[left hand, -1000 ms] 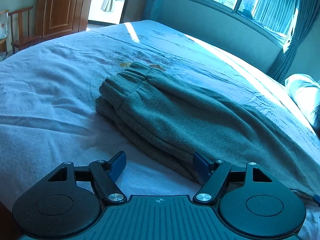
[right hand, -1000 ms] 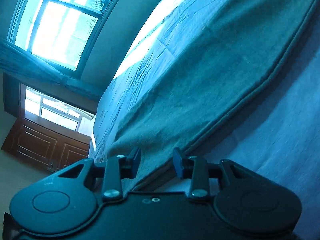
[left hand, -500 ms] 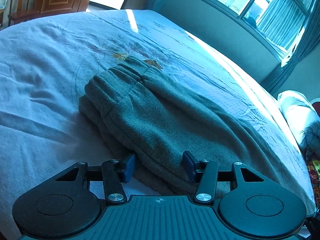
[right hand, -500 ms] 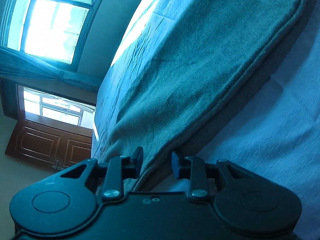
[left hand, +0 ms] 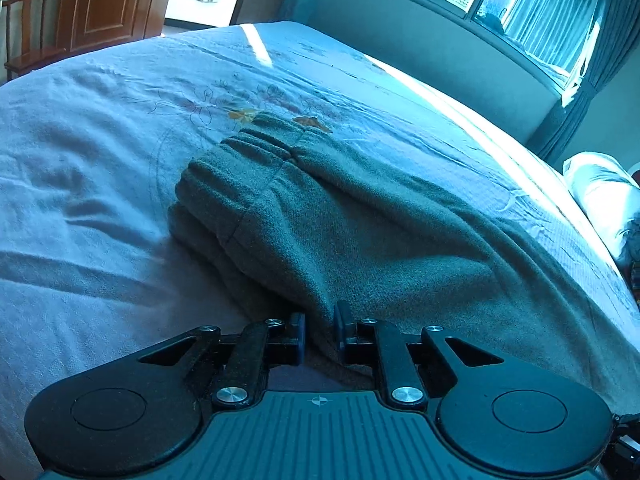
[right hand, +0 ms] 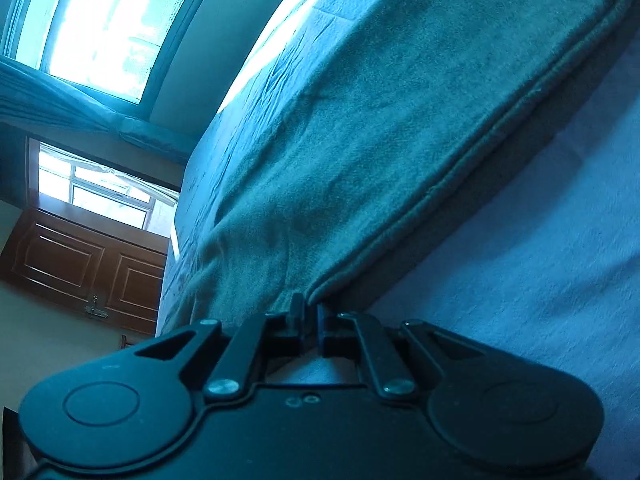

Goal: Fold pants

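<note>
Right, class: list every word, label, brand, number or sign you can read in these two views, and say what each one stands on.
No readable text in either view.
Left gripper: a small crosshair mark on its body, no letters.
Pants: no label showing.
Bed: flower embroidery only, no words.

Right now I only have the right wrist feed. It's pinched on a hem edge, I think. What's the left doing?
Observer: The left gripper is shut on the pants too, at the near side edge of the folded fabric.
Operator: Where's the waistband?
Observer: The waistband lies at the far end, flat on the bed, ribbed elastic facing up.
Operator: Are the legs already stacked?
Observer: Yes, in the left view two layers show along the near edge, one on the other.
Operator: And my side?
Observer: The right gripper is closed on the hem seam, as you guessed.
</note>
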`<action>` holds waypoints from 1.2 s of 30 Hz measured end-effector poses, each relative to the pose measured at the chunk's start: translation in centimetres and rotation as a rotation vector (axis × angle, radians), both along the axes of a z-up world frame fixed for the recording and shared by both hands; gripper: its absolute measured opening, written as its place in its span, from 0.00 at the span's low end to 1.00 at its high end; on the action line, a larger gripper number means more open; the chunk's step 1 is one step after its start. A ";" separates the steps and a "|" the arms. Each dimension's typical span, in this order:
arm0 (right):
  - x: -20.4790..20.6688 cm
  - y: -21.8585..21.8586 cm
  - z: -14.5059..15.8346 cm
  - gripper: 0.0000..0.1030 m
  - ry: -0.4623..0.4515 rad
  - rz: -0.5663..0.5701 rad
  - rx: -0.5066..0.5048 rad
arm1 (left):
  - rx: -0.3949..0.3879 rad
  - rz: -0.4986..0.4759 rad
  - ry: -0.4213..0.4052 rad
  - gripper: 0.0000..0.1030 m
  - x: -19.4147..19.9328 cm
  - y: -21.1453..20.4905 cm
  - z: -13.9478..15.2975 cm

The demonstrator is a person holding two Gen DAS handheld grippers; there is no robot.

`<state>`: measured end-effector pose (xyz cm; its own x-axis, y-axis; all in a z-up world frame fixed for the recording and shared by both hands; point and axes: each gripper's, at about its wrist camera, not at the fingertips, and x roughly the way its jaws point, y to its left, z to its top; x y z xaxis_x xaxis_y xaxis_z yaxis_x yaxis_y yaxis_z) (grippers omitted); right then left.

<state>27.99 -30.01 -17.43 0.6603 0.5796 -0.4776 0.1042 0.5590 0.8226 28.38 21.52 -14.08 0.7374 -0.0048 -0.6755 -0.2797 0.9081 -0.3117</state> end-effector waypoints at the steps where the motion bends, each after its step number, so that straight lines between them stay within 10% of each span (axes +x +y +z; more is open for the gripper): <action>1: -0.3 -0.4 0.4 0.08 0.001 0.000 0.012 | 0.018 0.000 0.004 0.19 -0.1 -0.1 0.4; 10: 0.3 -1.4 6.7 0.17 -0.233 0.115 -0.191 | 0.238 0.005 -0.060 0.48 -0.5 -1.2 5.0; 20: 14.2 5.8 9.5 0.19 -0.306 0.302 -0.445 | 0.363 -0.039 0.014 0.52 8.9 0.1 6.1; 29: 22.6 15.0 8.2 0.24 -0.323 0.605 -0.704 | 0.216 -0.108 0.096 0.57 13.0 3.6 2.8; 36: 23.3 15.7 6.9 0.40 -0.332 0.690 -0.713 | 0.177 -0.108 0.055 0.67 11.8 4.6 1.8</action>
